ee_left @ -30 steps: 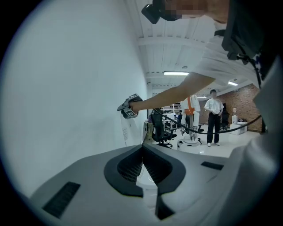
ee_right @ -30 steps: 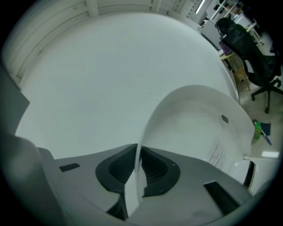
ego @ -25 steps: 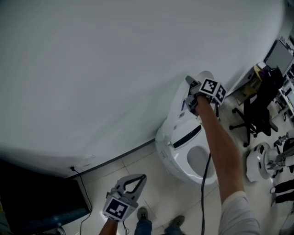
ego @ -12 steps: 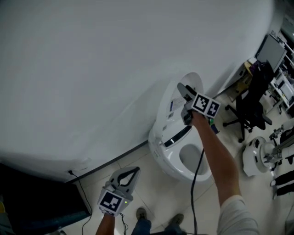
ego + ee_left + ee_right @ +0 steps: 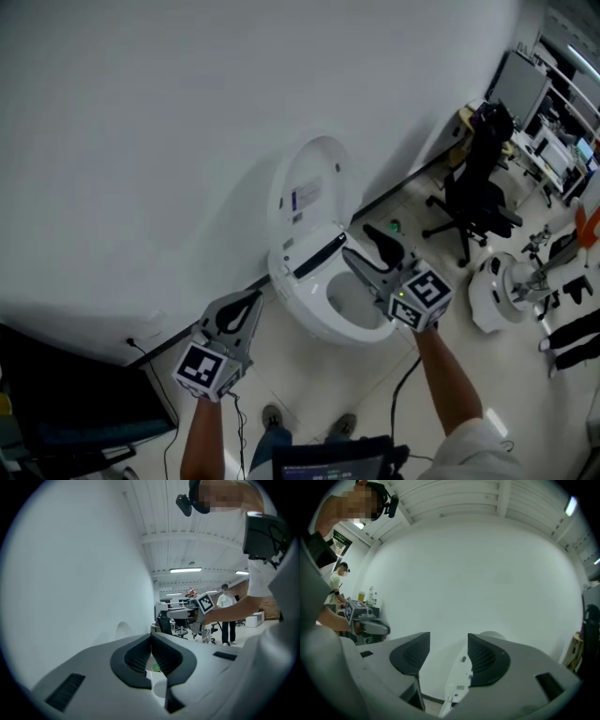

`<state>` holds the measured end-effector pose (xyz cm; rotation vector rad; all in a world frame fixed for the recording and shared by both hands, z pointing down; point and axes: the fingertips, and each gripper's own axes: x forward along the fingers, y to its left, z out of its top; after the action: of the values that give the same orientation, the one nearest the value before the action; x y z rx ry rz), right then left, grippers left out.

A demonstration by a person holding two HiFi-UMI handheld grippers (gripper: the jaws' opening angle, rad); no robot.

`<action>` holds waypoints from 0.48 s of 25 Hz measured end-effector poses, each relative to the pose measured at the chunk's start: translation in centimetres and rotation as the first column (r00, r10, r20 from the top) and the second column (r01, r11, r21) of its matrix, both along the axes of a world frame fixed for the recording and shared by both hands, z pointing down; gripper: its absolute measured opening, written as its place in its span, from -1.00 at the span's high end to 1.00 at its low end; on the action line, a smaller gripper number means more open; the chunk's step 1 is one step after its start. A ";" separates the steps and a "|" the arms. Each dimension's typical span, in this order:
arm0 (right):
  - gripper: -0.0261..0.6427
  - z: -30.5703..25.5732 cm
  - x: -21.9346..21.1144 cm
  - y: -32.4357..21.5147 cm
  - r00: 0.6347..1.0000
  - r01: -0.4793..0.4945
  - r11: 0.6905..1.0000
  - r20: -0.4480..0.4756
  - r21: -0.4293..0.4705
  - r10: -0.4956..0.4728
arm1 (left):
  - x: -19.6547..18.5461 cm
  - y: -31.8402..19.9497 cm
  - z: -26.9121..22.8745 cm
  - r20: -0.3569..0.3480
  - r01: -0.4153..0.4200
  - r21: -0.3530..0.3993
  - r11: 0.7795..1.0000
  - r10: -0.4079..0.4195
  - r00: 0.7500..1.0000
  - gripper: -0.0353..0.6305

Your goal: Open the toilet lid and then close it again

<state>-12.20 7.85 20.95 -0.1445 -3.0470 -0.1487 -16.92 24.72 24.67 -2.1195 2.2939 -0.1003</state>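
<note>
One toilet sits near the middle of the head view, with one lid at its twelve o'clock. There are two grippers, the left gripper at seven o'clock and the right gripper just toward three o'clock. Each carries one marker cube, so two in all: the left cube and the right cube. One office chair stands at two o'clock, one white round device at four o'clock, and two shoes at six o'clock. One small green thing lies on the floor at three o'clock. In the left gripper view, one standing person shows far off at three o'clock.
</note>
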 end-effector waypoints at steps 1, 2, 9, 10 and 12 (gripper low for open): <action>0.21 0.8 2.1 0.9 1.000 0.006 1.000 -0.021 0.002 -0.006 | 1.2 -0.2 0.1 -0.006 -0.009 -0.005 1.000 0.009 1.000 0.89; 0.21 1.8 4.2 1.7 0.999 0.006 1.000 -0.044 0.006 -0.006 | 2.5 -0.3 0.3 -0.015 -0.019 -0.014 1.000 0.019 1.000 0.89; 0.21 9.8 14.6 5.3 0.982 -0.057 0.998 -0.181 -0.009 0.054 | 9.9 0.3 2.5 -0.082 -0.101 -0.090 0.991 0.093 0.992 0.89; 0.21 10.3 15.3 5.8 0.981 -0.059 0.998 -0.189 -0.015 0.055 | 10.5 0.6 2.8 -0.087 -0.108 -0.098 0.989 0.099 0.991 0.89; 0.21 10.6 16.2 6.6 0.979 -0.064 0.998 -0.194 -0.029 0.057 | 11.6 1.1 3.1 -0.095 -0.119 -0.109 0.987 0.109 0.989 0.89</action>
<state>4.04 14.48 31.55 -0.0642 -2.8574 -0.0728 -5.35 25.84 27.80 -2.3524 2.2579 -0.1419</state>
